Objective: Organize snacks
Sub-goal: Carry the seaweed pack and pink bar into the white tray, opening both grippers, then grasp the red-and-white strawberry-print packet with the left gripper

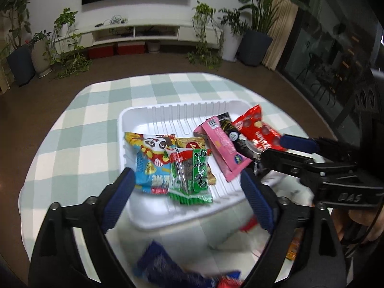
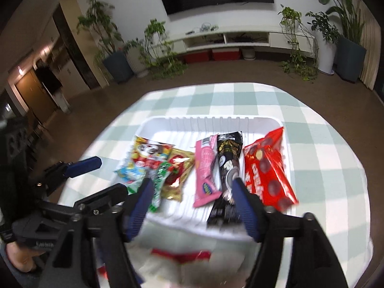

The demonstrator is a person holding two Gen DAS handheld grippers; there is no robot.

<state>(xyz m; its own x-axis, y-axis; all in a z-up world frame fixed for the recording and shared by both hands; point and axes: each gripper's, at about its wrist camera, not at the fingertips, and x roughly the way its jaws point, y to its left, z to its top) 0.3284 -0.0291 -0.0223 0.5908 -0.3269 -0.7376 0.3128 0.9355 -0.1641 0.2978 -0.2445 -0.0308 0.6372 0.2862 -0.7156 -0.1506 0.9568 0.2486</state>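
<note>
A white ribbed tray [image 1: 134, 117] sits on the checked tablecloth [image 1: 96, 120]. On its left side lie a panda packet [image 1: 153, 148], a gold packet [image 1: 192, 142] and a green packet [image 1: 189, 180], overlapping. On its right side lie a pink bar [image 1: 223, 148], a black packet [image 1: 236, 136] and a red packet [image 1: 256, 129]. My left gripper [image 1: 188, 182] hangs open above the tray's near left edge, holding nothing. My right gripper [image 2: 192, 189] is open above the near right edge, over the pink bar [image 2: 204, 168] and black packet [image 2: 228, 153], gripping neither. The left gripper [image 2: 108, 176] shows beside it.
Loose snacks lie blurred on the cloth in front of the tray: a dark blue packet [image 1: 163, 266], a red wrapper [image 2: 182, 255], an orange one [image 1: 294, 247]. A hand [image 1: 360, 218] holds the right gripper [image 1: 280, 148]. Potted plants and a TV shelf stand beyond the table.
</note>
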